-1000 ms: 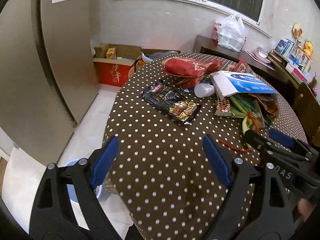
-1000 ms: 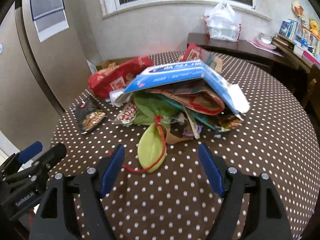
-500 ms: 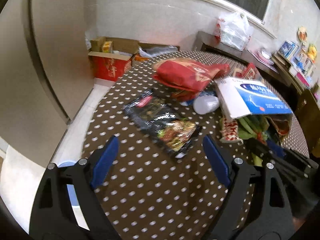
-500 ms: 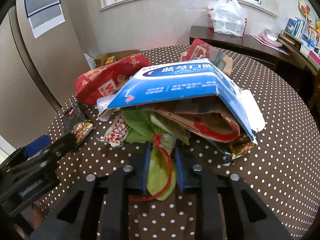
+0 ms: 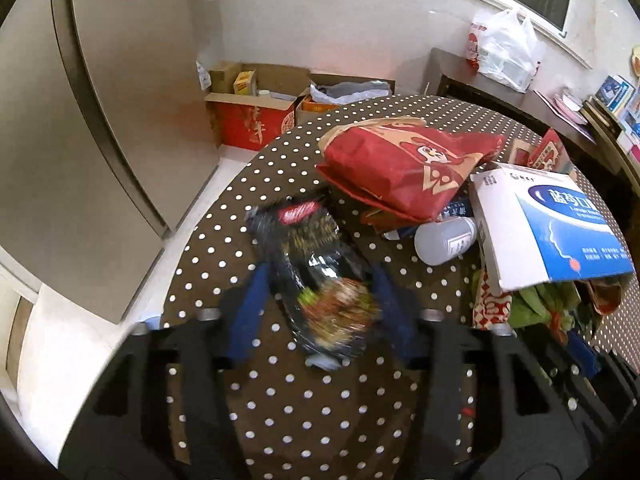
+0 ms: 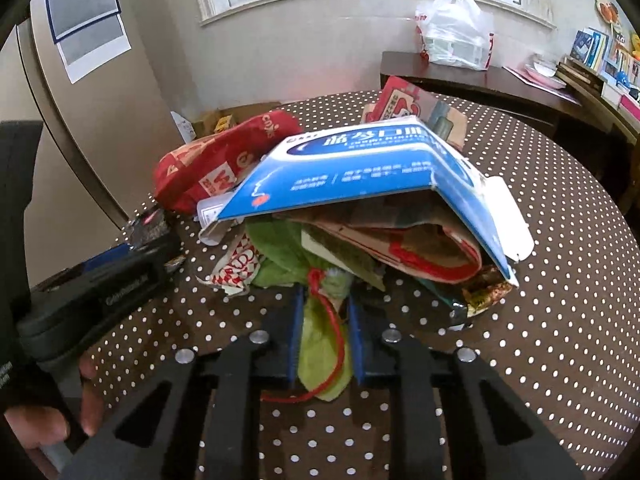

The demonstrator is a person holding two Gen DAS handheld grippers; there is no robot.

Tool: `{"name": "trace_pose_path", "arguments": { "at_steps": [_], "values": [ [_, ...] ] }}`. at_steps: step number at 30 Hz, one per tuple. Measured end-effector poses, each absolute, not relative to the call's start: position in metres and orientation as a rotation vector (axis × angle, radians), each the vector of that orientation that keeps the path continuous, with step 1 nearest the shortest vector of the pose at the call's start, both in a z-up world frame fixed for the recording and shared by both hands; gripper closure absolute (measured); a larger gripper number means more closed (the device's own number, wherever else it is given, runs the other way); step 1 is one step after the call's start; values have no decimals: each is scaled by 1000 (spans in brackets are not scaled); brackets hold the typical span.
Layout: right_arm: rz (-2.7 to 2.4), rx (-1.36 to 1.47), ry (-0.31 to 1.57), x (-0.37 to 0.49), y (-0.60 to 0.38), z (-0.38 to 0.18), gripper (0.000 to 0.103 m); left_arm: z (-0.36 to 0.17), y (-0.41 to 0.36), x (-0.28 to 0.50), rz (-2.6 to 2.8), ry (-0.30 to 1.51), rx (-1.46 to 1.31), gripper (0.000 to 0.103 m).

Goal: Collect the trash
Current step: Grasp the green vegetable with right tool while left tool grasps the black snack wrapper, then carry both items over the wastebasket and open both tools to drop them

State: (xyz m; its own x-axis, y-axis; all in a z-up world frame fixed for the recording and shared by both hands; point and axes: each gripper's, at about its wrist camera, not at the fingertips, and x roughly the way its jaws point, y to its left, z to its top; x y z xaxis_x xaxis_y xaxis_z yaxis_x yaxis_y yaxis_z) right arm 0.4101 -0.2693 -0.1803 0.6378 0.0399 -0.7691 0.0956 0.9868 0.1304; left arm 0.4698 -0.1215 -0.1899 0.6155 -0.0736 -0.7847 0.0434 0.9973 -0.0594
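Your round table (image 5: 280, 400) in its brown polka-dot cloth fills both views, with the trash heaped on its far half. The biggest piece is the flattened blue-and-white carton (image 6: 360, 168), folded like a roof over the pile; in your left view it sits to the right of your tongs. Beside it lies the red paper bag (image 5: 400, 164), beyond the black wrapper, and a small white bottle (image 5: 444, 240) rests on its side between the bag and the carton. Under the carton you have crumpled brown and red paper (image 6: 416, 248) and a red-and-white patterned scrap (image 6: 240, 260).

Your left gripper (image 5: 320, 304) has just been closing, and the black snack wrapper (image 5: 316, 276) lies between its blue pads, its near half inside the jaws and its far end sticking out towards the red bag. The view is blurred there; the pads appear to press its edges, and the wrapper looks bunched up.

Your right gripper (image 6: 323, 332) has likewise just been closing, and its jaws stand narrow, pinching the green bag (image 6: 316, 344) with its red cord (image 6: 336, 336) between them. That bag lies at the near edge of the pile, its tail trailing back towards you under the jaws. Your left hand (image 6: 52, 412) shows at the lower left of the right view.
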Motion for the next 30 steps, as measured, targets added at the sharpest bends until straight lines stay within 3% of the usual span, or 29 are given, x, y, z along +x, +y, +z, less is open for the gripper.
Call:
{"name": "trace_pose_path", "arguments": {
  "at_steps": [2,7,30],
  "values": [
    [-28,168,878,407,-269,-180,87,-188,-114,466,-93,904,-63,84],
    [-8,184,875,391,-268,-180,89,-186,-93,448,-168,900,-128,94],
    [-15,142,625,295,-228,-98,90,-141,-40,330,-343,724,-267,96]
  ]
}}
